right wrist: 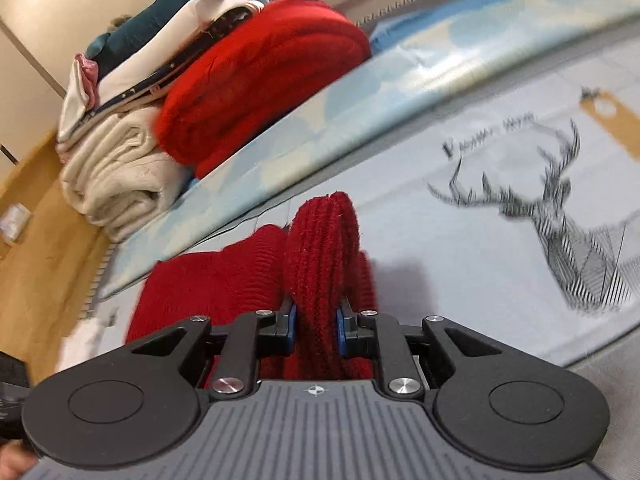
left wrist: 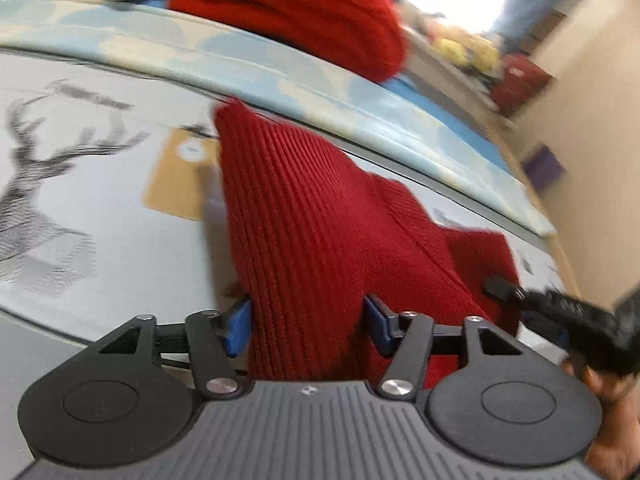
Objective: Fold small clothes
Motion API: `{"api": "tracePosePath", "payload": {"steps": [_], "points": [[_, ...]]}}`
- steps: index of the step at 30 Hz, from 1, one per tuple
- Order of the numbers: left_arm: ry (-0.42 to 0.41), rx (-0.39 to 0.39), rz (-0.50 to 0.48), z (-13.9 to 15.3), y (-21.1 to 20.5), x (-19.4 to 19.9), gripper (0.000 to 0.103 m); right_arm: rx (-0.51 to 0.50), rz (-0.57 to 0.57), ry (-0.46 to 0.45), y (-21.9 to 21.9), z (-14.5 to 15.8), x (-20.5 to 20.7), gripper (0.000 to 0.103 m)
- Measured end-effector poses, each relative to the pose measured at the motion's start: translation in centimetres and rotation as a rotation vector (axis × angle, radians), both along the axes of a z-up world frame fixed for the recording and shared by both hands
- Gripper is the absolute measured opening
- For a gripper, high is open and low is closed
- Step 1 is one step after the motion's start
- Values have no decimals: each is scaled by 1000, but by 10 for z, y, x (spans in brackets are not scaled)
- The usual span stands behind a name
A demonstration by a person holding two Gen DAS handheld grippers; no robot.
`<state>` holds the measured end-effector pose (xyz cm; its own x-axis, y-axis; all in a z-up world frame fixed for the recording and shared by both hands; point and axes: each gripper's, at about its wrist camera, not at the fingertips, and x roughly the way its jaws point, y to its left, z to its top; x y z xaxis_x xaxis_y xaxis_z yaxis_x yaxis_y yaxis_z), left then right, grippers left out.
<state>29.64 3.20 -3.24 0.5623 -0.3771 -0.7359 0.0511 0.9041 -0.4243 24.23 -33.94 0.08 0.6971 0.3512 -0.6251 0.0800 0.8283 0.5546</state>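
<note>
A dark red ribbed knit garment [left wrist: 320,220] lies on a grey cloth with a deer print [left wrist: 48,184]. My left gripper [left wrist: 307,322] has its blue pads set wide, with a ribbed fold of the garment running between them. My right gripper [right wrist: 316,320] is shut on a bunched fold of the same red knit [right wrist: 324,256] and holds it raised off the cloth. The right gripper's black tip also shows at the right edge of the left wrist view [left wrist: 560,312].
A stack of folded clothes stands at the far side: a bright red knit [right wrist: 260,76], a cream knit [right wrist: 116,176], white and dark items on top. A pale blue patterned cloth [left wrist: 280,72] runs along the back. Wooden floor [right wrist: 36,240] lies beyond the edge.
</note>
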Motion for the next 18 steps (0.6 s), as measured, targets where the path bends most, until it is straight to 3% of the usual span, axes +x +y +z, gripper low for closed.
{"api": "tracePosePath", "payload": {"steps": [2,4,7,10,12,13,14,16,18], "points": [[-32,33,35,10,5,-1,64,-105,-26,34,8,0,6,28],[-71,61,19,22,4,-6,64,-193,-72,40,8,7,6,29],[-96,44,-101,34,-5,-12,64,-173,-104,-1,-1,22,1,31],[-76,98,-223,30,-21,-20,56,-121,35,-58,10,36,-7,37],[4,169,-298,11,-32,-22,50,-62,189,-39,24,34,-9,44],[-7,221,-324,5,-37,-25,50,-48,273,-6,33,28,-9,50],[-29,267,-345,3,-42,-29,51,-93,335,38,44,20,-9,50],[-41,271,-338,8,-44,-33,51,-297,385,137,62,-2,-12,53],[-44,271,-312,15,-42,-37,50,-298,365,165,60,-10,-12,55]]}}
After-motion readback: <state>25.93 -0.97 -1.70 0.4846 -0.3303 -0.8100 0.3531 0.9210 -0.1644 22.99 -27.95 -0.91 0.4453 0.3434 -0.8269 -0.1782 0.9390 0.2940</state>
